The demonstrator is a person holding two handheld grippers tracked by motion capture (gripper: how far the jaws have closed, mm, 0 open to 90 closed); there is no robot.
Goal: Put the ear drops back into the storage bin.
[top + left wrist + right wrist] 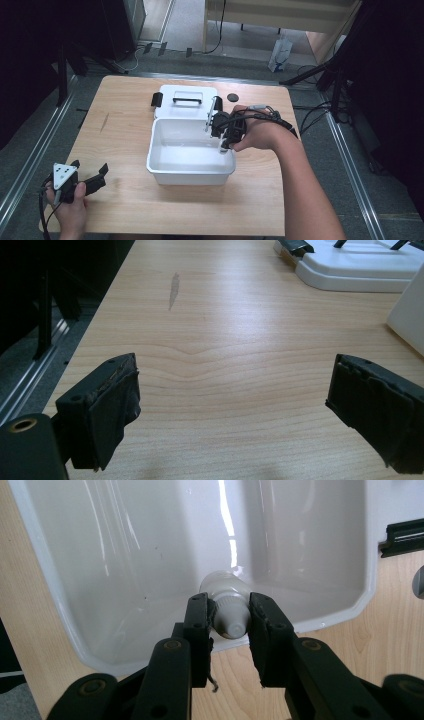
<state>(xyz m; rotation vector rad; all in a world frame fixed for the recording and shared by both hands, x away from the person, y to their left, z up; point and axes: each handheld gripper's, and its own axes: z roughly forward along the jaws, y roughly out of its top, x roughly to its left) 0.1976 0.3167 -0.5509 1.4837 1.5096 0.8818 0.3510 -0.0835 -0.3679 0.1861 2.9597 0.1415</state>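
Over tub (159, 172), right hand (257, 135) (downturned)

The small white bottle (226, 602) has a ribbed grey cap and a pale, rounded body. It stands roughly upright, cap end up, clamped at the cap, with its body hanging down inside the white box (165, 172) near the box's right wall (whether its base touches the floor there cannot be told). The box is an open, glossy, rectangular tub with rounded corners.
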